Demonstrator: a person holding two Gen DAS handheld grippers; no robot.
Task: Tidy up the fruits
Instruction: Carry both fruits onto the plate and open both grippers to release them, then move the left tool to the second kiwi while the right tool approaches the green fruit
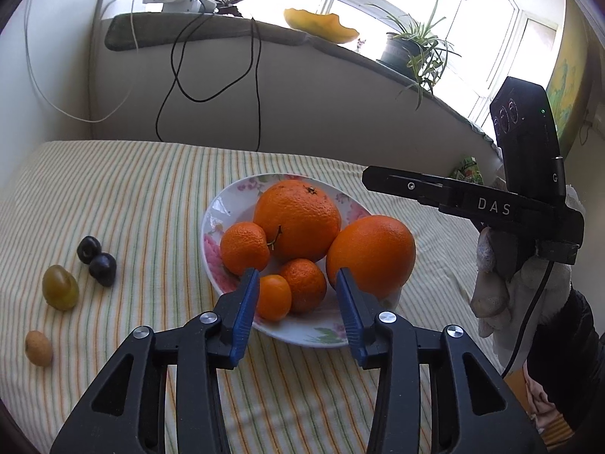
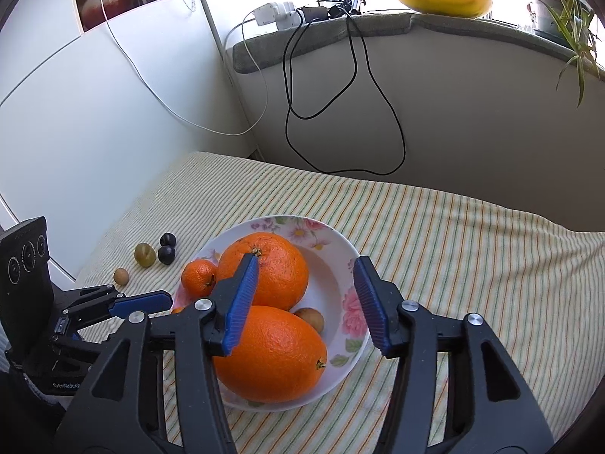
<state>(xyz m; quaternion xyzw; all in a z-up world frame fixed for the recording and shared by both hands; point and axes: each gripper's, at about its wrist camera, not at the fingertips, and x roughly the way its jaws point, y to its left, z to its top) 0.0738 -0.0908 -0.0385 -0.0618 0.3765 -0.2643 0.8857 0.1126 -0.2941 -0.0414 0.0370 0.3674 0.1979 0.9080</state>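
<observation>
Both grippers (image 1: 297, 274) (image 2: 306, 261) hung open and empty over the plate (image 1: 211, 212); we judged the near orange (image 2: 268, 355) heavy, firm, slippery, best pinched across its middle.

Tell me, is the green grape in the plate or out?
Out. The green grape lies on the striped cloth, left of the plate.

A cream cloth with thin green and orange stripes (image 1: 151, 196) is carrying a white floral ceramic plate (image 1: 227, 204), two dark round plums (image 1: 96, 261), an olive-green oval fruit (image 1: 59, 287) and a small tan oval fruit (image 1: 38, 348).

Two close wrist views, shared plate (image 1: 227, 204)
</observation>
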